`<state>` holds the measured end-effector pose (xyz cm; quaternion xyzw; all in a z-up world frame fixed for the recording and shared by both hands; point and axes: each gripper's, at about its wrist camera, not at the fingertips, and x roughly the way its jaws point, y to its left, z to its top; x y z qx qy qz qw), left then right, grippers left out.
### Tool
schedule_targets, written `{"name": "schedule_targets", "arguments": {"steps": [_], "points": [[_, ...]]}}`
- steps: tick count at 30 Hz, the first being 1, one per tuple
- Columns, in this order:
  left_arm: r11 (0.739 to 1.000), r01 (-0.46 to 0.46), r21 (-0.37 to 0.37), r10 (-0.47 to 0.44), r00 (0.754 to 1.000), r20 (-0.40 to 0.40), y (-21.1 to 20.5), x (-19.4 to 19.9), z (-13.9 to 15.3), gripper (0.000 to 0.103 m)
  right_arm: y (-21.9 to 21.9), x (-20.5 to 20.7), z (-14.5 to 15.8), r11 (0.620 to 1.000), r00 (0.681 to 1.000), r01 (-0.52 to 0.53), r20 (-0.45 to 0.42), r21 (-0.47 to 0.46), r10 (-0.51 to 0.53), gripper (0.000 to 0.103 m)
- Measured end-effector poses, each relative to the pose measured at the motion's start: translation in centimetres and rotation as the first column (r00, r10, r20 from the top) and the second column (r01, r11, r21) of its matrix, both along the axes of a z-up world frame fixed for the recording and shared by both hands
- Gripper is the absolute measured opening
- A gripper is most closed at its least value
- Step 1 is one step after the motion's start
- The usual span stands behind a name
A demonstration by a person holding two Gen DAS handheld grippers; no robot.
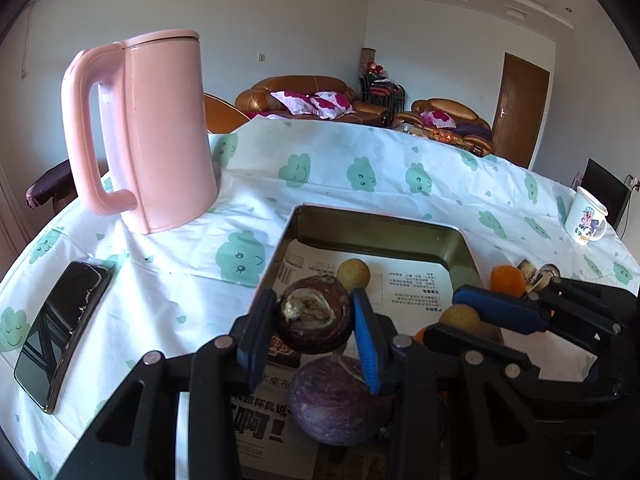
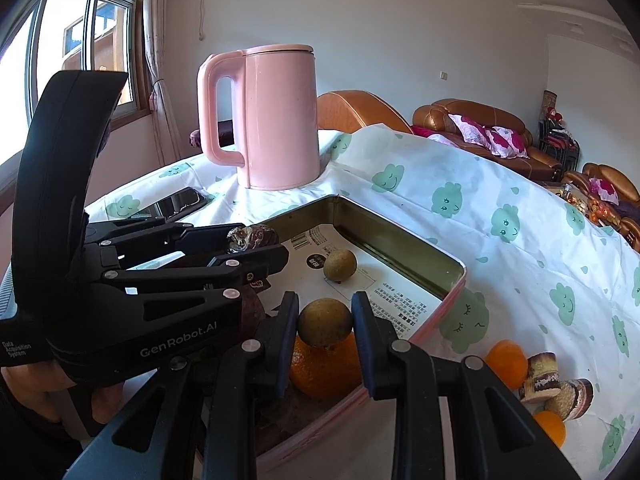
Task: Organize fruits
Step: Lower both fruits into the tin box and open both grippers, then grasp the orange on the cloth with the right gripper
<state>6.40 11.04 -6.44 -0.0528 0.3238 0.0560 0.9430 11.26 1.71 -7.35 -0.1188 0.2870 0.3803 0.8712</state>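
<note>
While gripping fruit, left hand-held gripper (image 2: 256, 246) reads "GenRobot.AI".

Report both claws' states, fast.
Left claw: shut on the dark purple fruit.
Right claw: shut on the brown round fruit.

Bright daylight, sharp focus, heavy fisheye bending.
Streams from the wood-framed window (image 2: 80, 44); glares off the glossy black phone (image 1: 60, 332); dark vignette at corners.

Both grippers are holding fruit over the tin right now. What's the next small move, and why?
Probably lower the right gripper a little and open it. Its small brown fruit hangs over the tin, just above an orange; easing toward the bare paper beside it seems safest. The left gripper grips its cracked purple fruit.
</note>
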Motion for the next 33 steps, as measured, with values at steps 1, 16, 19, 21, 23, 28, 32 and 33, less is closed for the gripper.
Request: {"name": "schedule_targets", "arguments": {"steps": [1, 16, 19, 21, 23, 28, 32, 33], "points": [[1.0, -0.003, 0.0, 0.003, 1.0, -0.004, 0.1, 0.0, 0.0, 0.04, 0.0, 0.0, 0.0, 1.0, 1.0, -0.003, -0.003, 0.001, 0.003, 0.03], [0.999, 0.003, -0.033, -0.003, 1.0, 0.008, -0.3, -1.0, 0.5, 0.074, -2.7, -0.1, 0.7, 0.998, 0.999, 0.035, -0.038, 0.044, -0.033, 0.054], [1.0, -0.002, 0.018, 0.001, 0.998, 0.059, -1.8, -2.0, 1.6, 0.102, -5.9, -0.6, 1.6, 0.995, 0.996, 0.091, -0.007, 0.045, -0.09, 0.057], [1.0, 0.023, 0.013, -0.024, 0.997, 0.079, -2.8, -2.3, 2.2, 0.102, -8.4, -0.3, 1.9, 0.988, 0.989, 0.149, 0.002, 0.033, -0.149, 0.057], [0.999, 0.044, 0.016, -0.045, 0.995, 0.089, -3.9, -2.4, 2.6, 0.102, -10.8, 0.2, 1.8, 0.975, 0.975, 0.223, 0.005, 0.007, -0.223, 0.058], [0.996, 0.078, 0.034, -0.081, 0.993, 0.086, -6.5, -2.2, 2.6, 0.102, -15.2, 1.3, 0.8, 0.941, 0.942, 0.335, -0.017, -0.041, -0.335, 0.058], [0.995, 0.092, 0.043, -0.095, 0.993, 0.069, -7.9, -1.8, 2.1, 0.102, -15.7, 1.9, -0.5, 0.94, 0.938, 0.335, -0.072, -0.063, -0.34, 0.058], [0.995, 0.094, 0.045, -0.097, 0.993, 0.061, -8.2, -1.7, 2.0, 0.102, -15.5, 2.1, -0.9, 0.94, 0.938, 0.332, -0.083, -0.075, -0.338, 0.058]]}}
